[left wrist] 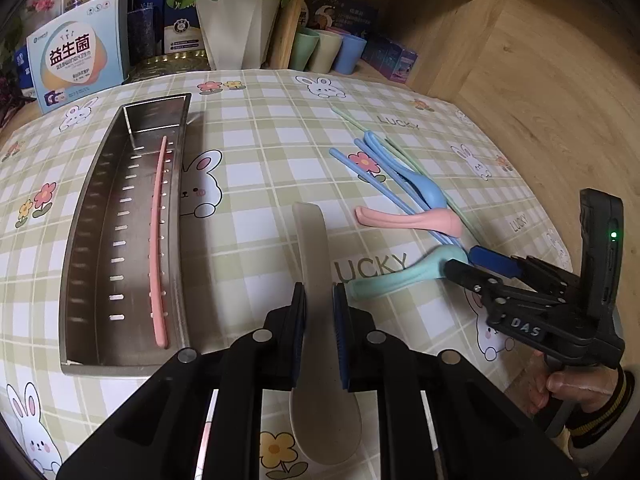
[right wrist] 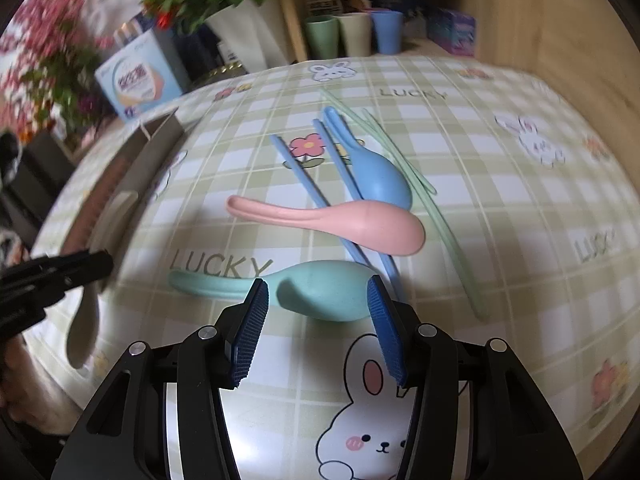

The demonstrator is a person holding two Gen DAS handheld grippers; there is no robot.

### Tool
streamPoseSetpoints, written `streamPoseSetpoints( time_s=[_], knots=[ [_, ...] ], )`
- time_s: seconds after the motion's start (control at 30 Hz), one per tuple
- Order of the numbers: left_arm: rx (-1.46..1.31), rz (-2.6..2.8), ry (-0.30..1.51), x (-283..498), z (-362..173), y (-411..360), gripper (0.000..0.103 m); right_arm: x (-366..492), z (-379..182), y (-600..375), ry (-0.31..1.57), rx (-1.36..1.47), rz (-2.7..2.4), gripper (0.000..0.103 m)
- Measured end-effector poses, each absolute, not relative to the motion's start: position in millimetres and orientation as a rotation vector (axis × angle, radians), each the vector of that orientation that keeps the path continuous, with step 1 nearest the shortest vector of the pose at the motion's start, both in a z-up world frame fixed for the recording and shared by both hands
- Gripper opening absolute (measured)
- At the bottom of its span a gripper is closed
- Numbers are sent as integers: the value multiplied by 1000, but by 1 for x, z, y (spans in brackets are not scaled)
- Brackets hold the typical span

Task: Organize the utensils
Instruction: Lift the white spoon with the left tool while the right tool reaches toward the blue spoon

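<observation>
My left gripper (left wrist: 319, 300) is shut on a beige spoon (left wrist: 314, 248) by its handle, held above the cloth; the spoon also shows in the right wrist view (right wrist: 86, 312). A steel utensil tray (left wrist: 92, 208) at the left holds a pink chopstick (left wrist: 158, 240). My right gripper (right wrist: 318, 296) is open, its jaws just short of a teal spoon (right wrist: 320, 288) lying on the cloth; it shows from the side in the left wrist view (left wrist: 464, 264). Beyond lie a pink spoon (right wrist: 340, 220), a blue spoon (right wrist: 380, 176), blue chopsticks (right wrist: 300, 176) and green chopsticks (right wrist: 404, 160).
A checked tablecloth (left wrist: 260, 160) covers the table. At the back stand a white flower pot (left wrist: 236, 28), a blue box (left wrist: 76, 60), three cups (left wrist: 328, 52) and a wooden shelf (left wrist: 400, 8). A wooden wall (left wrist: 560, 80) runs along the right.
</observation>
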State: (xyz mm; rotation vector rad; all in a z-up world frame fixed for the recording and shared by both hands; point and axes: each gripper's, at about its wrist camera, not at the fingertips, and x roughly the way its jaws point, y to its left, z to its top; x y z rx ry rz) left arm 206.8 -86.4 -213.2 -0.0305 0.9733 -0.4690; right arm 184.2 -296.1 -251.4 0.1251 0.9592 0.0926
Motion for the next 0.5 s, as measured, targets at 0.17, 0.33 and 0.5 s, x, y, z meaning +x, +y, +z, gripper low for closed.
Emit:
streamPoseSetpoints(
  time_s=[0.17, 0.33, 0.5],
  knots=[
    [-72, -460, 954, 202, -211, -73, 13, 189, -245, -306, 960, 113, 54, 50],
    [-88, -450, 941, 197, -211, -65, 13, 201, -237, -333, 922, 193, 20, 50],
    [-105, -442, 916, 197, -205, -60, 13, 221, -241, -348, 918, 215, -33, 32]
  ],
)
